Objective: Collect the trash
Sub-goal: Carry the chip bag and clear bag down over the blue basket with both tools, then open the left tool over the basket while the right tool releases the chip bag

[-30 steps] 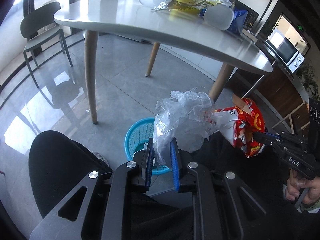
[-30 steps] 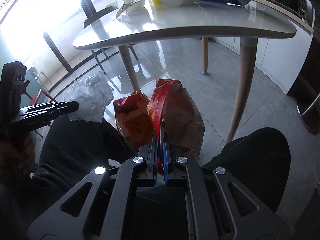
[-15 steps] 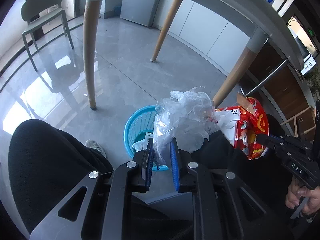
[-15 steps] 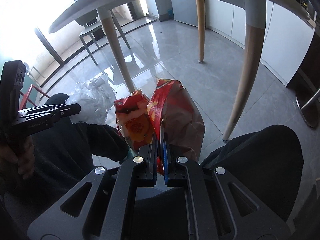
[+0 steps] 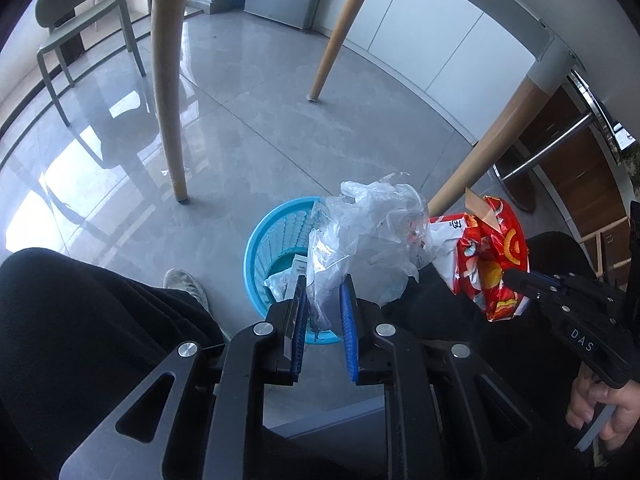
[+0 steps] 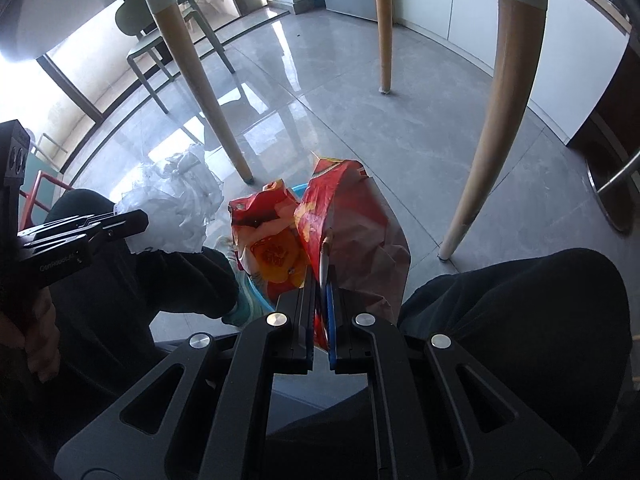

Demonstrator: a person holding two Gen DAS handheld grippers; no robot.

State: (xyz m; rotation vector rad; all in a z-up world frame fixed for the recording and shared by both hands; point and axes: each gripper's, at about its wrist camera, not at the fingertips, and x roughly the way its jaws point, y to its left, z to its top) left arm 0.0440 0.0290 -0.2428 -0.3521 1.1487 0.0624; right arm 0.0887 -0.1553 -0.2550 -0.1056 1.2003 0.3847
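Observation:
My left gripper (image 5: 323, 285) is shut on a crumpled clear plastic bag (image 5: 372, 224) and holds it just above a blue mesh waste basket (image 5: 268, 236) on the floor, which holds some white trash. My right gripper (image 6: 322, 280) is shut on a red snack bag (image 6: 340, 220) and holds it over the basket's rim (image 6: 298, 189), mostly hidden behind the bag. The snack bag (image 5: 486, 256) also shows at the right of the left wrist view, and the plastic bag (image 6: 176, 204) at the left of the right wrist view.
Wooden table legs (image 5: 168, 80) (image 6: 504, 120) stand on the grey tiled floor around the basket. The person's black-trousered knees (image 5: 80, 320) (image 6: 520, 320) flank it, with a shoe (image 5: 186, 286) beside it. A green chair (image 5: 84, 16) stands far left.
Both grippers have dropped below the tabletop and tilted down toward the floor, each still holding its trash. The basket now sits closer and fuller in view.

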